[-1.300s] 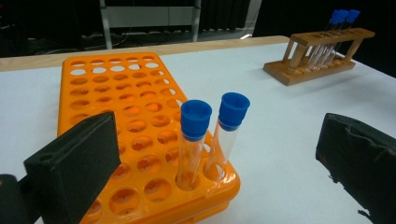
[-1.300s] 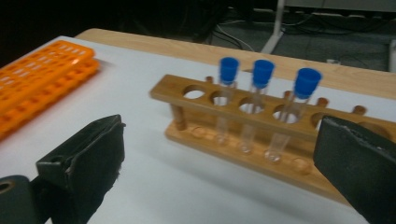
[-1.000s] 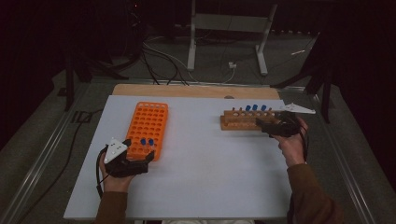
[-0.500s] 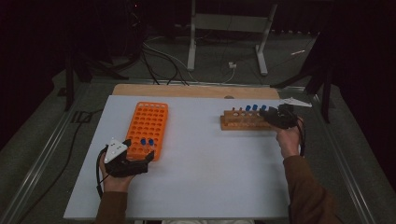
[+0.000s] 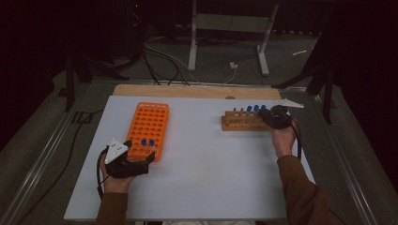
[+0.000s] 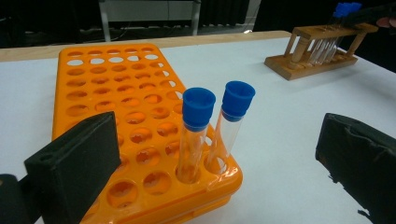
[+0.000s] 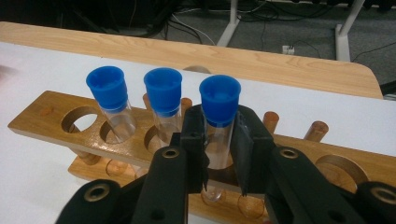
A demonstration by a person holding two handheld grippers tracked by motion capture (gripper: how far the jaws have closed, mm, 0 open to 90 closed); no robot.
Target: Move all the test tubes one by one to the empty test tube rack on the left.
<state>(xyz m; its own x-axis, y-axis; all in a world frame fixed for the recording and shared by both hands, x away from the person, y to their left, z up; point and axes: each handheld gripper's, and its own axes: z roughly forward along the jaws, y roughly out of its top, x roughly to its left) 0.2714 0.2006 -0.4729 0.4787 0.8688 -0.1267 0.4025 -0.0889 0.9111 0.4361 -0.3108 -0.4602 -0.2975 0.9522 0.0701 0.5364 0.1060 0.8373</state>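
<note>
Transfer of capped tubes from wooden rack [image 5: 244, 121] to orange rack [image 5: 149, 129] appears under way, judged about two-fifths done.

Done so far: two blue-capped tubes [image 6: 215, 130] are standing upright, side by side, in the near corner holes of the orange rack at the left of the table [image 5: 206, 187].

Left: three blue-capped tubes are sitting in the wooden rack at the far right; its other holes look empty.

Right gripper [image 7: 218, 154]: its jaws have just been closing and are now clamping the glass of the rightmost tube [image 7: 218, 121] just below its cap. This tube is sitting in its hole, not yet lifted. The other two [image 7: 135, 105] are standing to its left, untouched.

Left gripper [image 6: 219, 163]: jaws are standing wide apart, grasping nothing, resting near the orange rack's near end with the two placed tubes ahead between the jaws.

Remaining by judgement: lifting the gripped tube, carrying it left, seating it; then the last two.
</note>
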